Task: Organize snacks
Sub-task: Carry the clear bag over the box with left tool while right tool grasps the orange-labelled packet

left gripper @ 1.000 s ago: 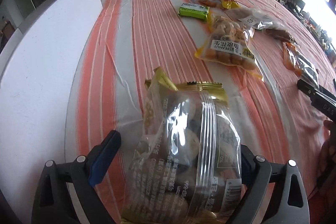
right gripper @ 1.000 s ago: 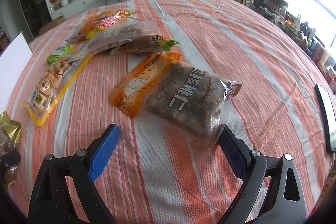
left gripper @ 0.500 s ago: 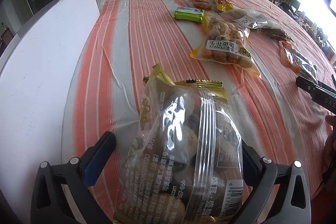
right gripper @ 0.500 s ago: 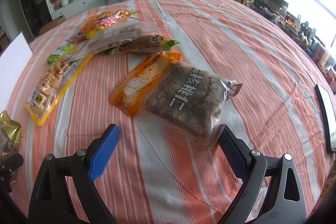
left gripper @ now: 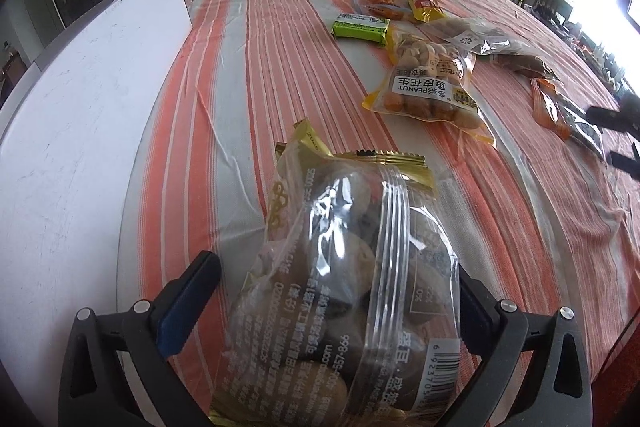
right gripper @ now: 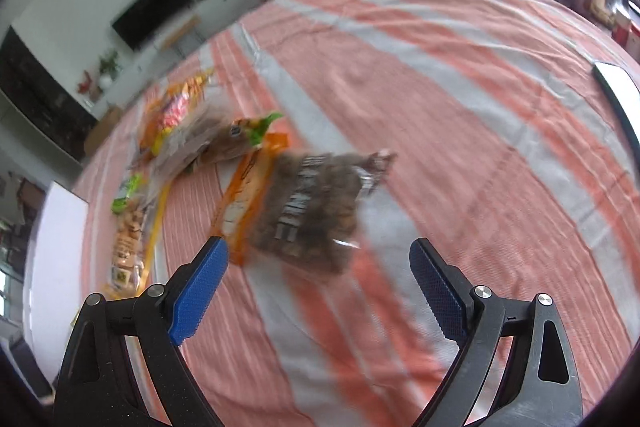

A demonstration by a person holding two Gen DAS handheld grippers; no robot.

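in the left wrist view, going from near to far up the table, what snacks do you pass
clear bag with gold edge → peanut bag → green bar → orange and yellow packets

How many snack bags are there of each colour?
Green pack: 1
Yellow peanut bag: 1
Gold-edged clear bag: 1
Orange or yellow-red packs: 3
Clear bag of brown bits: 1
Brown packs: 2
Total: 9

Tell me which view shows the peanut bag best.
The left wrist view: the peanut bag lies sharp and whole on the striped cloth, label readable. In the right wrist view it sits blurred near the left edge, shown edge-on.
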